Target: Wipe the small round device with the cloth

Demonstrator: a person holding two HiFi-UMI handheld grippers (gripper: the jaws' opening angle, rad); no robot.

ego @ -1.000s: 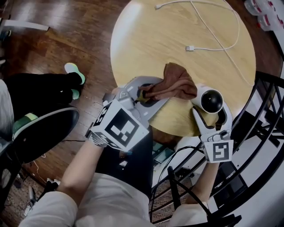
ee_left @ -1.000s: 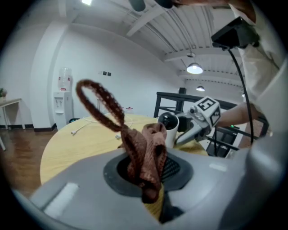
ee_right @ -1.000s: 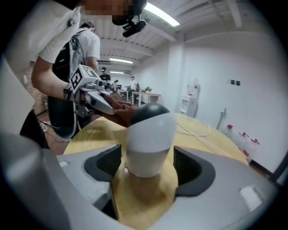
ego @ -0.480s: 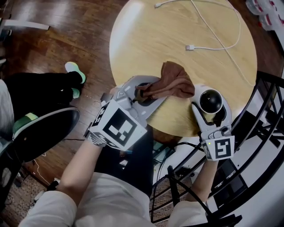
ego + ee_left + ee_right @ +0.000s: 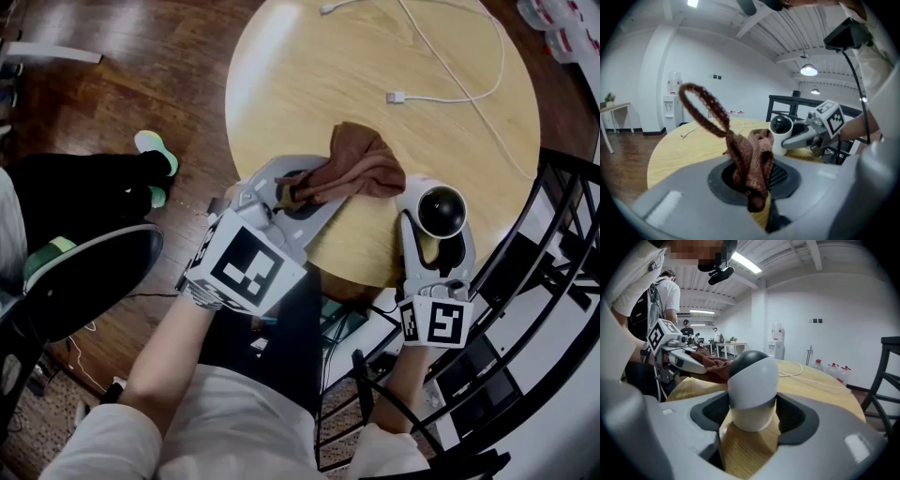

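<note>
The small round device [image 5: 441, 208], white with a black dome, stands upright near the table's front right edge. My right gripper [image 5: 437, 227] straddles it. Its jaws have just been closing, and in the right gripper view [image 5: 752, 414] both pads touch the sides of the device [image 5: 752, 380]. The brown cloth [image 5: 364, 165] lies bunched just left of the device, one end pinched in my left gripper [image 5: 292, 192], which is shut on it. In the left gripper view [image 5: 752, 190] the cloth [image 5: 751, 157] rises from between the jaws in a loop.
The round wooden table [image 5: 309, 84] carries a white cable [image 5: 397, 97] at the back. A black metal frame [image 5: 553, 281] stands close on the right. Shoes [image 5: 155, 169] rest on the wooden floor to the left. People stand behind the left gripper in the right gripper view.
The right gripper has rolled and lined up behind the device, and its jaws have drawn in against it. The left gripper and cloth have stayed in place.
</note>
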